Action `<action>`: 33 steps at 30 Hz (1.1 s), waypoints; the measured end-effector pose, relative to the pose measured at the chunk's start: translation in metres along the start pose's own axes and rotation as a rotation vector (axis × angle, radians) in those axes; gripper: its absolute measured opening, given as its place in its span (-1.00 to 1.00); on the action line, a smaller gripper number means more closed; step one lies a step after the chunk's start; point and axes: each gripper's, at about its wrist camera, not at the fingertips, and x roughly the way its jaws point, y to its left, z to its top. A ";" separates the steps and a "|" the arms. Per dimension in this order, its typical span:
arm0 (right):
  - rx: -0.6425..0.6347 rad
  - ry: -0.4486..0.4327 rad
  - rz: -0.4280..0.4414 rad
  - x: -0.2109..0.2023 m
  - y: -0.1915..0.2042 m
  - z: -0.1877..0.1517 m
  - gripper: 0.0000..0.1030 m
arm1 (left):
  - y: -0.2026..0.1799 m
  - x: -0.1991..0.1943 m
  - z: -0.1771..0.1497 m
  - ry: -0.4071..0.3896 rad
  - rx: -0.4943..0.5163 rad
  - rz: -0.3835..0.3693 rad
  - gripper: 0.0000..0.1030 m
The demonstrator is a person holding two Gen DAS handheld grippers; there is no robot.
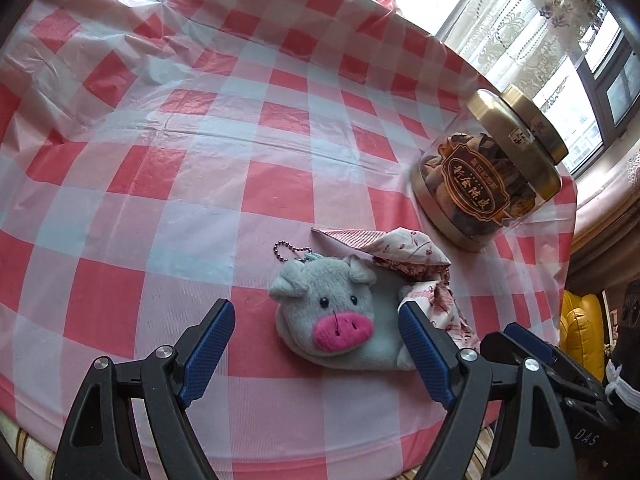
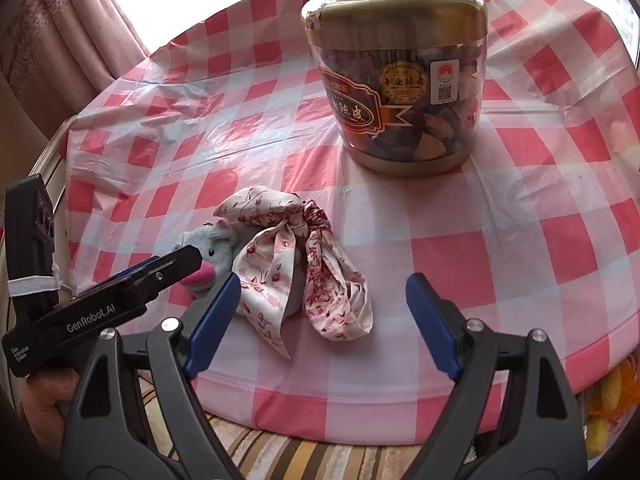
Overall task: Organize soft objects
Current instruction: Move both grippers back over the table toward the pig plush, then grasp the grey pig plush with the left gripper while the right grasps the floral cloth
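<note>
A grey plush pig with a pink snout and a bead chain lies on the checked tablecloth. My left gripper stands open around it, the left pad clear of it and the right pad close by its side. Behind the pig and touching it lies a floral fabric scrunchie. In the right wrist view the scrunchie lies between the fingers of my open right gripper, nearer the left pad. The pig shows there partly hidden behind the left gripper.
A clear jar with a gold lid stands on the table behind the soft things, also seen at the right as the jar. The table's near edge runs just below the grippers. A hand holds the left gripper. Curtains and a window lie beyond.
</note>
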 end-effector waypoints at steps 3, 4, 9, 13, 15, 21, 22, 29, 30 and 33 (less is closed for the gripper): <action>0.018 0.001 0.003 0.005 -0.002 0.005 0.68 | 0.003 0.009 0.000 0.011 0.007 -0.015 0.64; 0.023 0.004 0.007 0.007 -0.003 0.007 0.68 | 0.004 0.013 0.000 0.020 0.003 -0.030 0.64; 0.021 0.020 0.022 0.019 0.001 0.014 0.68 | -0.003 0.018 -0.002 0.023 0.045 -0.045 0.64; 0.014 0.030 0.029 0.030 0.007 0.020 0.68 | -0.009 0.018 -0.005 0.010 0.088 -0.015 0.57; 0.013 0.041 0.038 0.036 0.010 0.022 0.68 | -0.013 0.019 -0.006 0.007 0.111 -0.004 0.43; -0.005 0.066 0.041 0.052 0.019 0.027 0.68 | -0.022 0.020 -0.009 -0.003 0.180 0.007 0.00; -0.008 0.069 0.039 0.055 0.020 0.028 0.68 | -0.022 0.019 -0.010 -0.004 0.182 0.003 -0.04; -0.040 0.080 0.014 0.067 0.023 0.027 0.68 | -0.013 0.016 -0.009 -0.016 0.140 -0.047 -0.18; -0.051 0.082 0.008 0.067 0.024 0.027 0.68 | -0.012 0.016 -0.009 -0.020 0.136 -0.050 -0.20; -0.077 0.073 -0.013 0.065 0.025 0.024 0.57 | -0.008 0.011 -0.009 -0.043 0.122 -0.047 -0.30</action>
